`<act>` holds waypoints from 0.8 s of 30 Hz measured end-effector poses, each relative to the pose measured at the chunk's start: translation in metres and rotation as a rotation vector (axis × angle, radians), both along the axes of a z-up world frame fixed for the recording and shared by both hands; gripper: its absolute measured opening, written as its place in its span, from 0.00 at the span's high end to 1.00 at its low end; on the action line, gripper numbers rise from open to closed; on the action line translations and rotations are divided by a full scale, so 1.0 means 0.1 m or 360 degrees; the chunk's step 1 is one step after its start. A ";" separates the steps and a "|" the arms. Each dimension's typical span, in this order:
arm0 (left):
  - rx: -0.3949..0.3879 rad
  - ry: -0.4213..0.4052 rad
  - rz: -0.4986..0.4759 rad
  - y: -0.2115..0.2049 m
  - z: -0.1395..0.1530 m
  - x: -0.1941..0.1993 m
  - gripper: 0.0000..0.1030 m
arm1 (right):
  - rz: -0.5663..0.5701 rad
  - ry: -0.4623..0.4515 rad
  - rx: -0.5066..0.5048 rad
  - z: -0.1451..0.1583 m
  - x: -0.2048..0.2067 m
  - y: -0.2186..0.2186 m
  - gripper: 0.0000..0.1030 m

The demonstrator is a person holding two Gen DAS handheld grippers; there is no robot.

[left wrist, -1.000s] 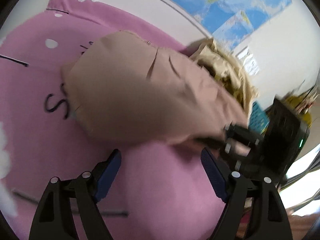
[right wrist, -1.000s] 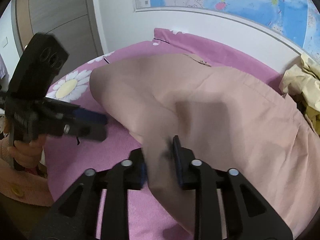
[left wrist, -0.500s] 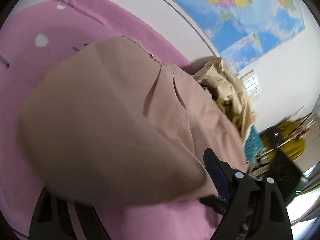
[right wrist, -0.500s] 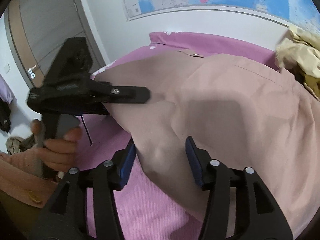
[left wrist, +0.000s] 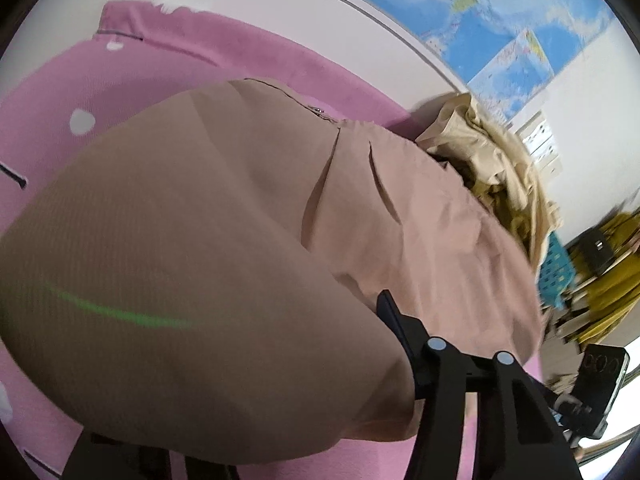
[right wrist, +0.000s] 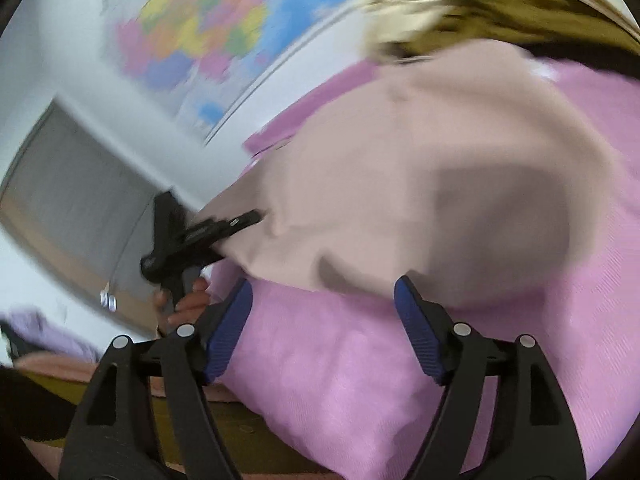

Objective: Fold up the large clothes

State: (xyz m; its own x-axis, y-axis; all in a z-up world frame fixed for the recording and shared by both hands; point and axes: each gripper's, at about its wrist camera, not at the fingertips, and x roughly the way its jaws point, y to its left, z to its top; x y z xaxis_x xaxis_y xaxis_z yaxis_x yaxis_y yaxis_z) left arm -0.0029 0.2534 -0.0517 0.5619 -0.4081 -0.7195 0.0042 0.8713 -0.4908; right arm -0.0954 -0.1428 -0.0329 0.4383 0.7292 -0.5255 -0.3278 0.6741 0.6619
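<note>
bed: a pink bedcover (left wrist: 248,60) with white dots fills both views; a world map (left wrist: 500,20) hangs on the wall behind it.

garment: a large beige garment (left wrist: 224,216) lies across the bedcover, its near edge lifted and draped over the left tool; in the right wrist view the same cloth (right wrist: 420,184) mounds up just beyond the right tool.

pile: a heap of yellowish clothes (left wrist: 492,160) sits beside the garment's far edge, touching it or nearly so.

left tool: the left tool (right wrist: 224,232) is closing with a bunched edge of the beige cloth between its jaws; whether the pads already press on it cannot be told, since the fabric hides one finger in its own view.

right tool: the right tool (right wrist: 324,332) is opening, nothing between its blue pads (right wrist: 420,336), only bare bedcover below.

step in hand: judging by this, a handover within the fold, the left side taking the edge as the right lets go.

next move: likely calls for the left grip to hold firm, then the right tool to find a fresh edge or corner so the cloth can be carried over flat without bunching.
</note>
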 end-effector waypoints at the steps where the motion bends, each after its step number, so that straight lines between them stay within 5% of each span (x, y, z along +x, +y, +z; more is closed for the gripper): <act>1: 0.0024 -0.0001 0.0002 -0.03 0.01 0.01 0.51 | -0.0077 0.0049 0.0008 -0.07 -0.01 -0.11 0.28; 6: 0.0068 -0.0001 -0.0002 -0.03 0.01 0.00 0.54 | -0.0294 0.0179 0.0012 -0.27 0.11 -0.29 0.29; 24: 0.0148 -0.0003 -0.0004 -0.08 0.01 -0.02 0.52 | -0.0565 -0.0012 -0.0085 -0.29 0.50 -0.12 0.19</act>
